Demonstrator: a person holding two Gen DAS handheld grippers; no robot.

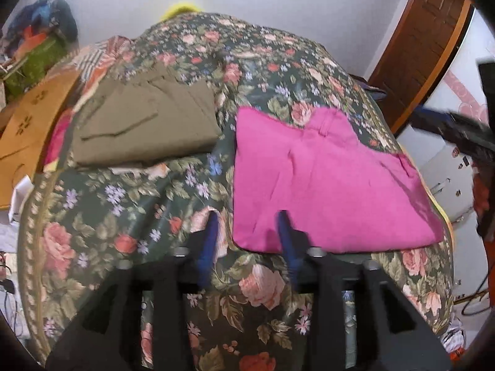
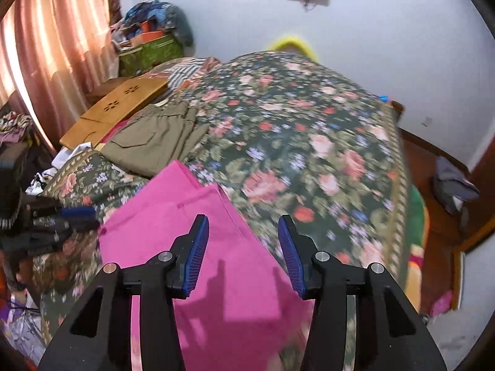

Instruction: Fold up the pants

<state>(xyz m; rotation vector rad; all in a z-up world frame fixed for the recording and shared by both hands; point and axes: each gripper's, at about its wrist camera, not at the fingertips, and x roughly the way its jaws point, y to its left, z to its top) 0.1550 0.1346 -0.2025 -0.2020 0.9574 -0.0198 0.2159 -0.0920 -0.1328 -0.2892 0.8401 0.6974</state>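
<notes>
Left wrist: left gripper (image 1: 247,225) jaws apart, nothing between them, at the near-left corner of the pink pants (image 1: 324,182). Pants lie folded flat at 3 o'clock on the floral bedspread (image 1: 123,216); folded olive pants (image 1: 148,123) at 10 o'clock. Looks like a fold just set down.

Right wrist: right gripper (image 2: 243,235) jaws apart, empty, over the pants' right edge. Next likely another fold or moving the pile: needs a fresh edge pinch. Curtain (image 2: 46,61) at 10, wooden board (image 2: 114,111) beside.
</notes>
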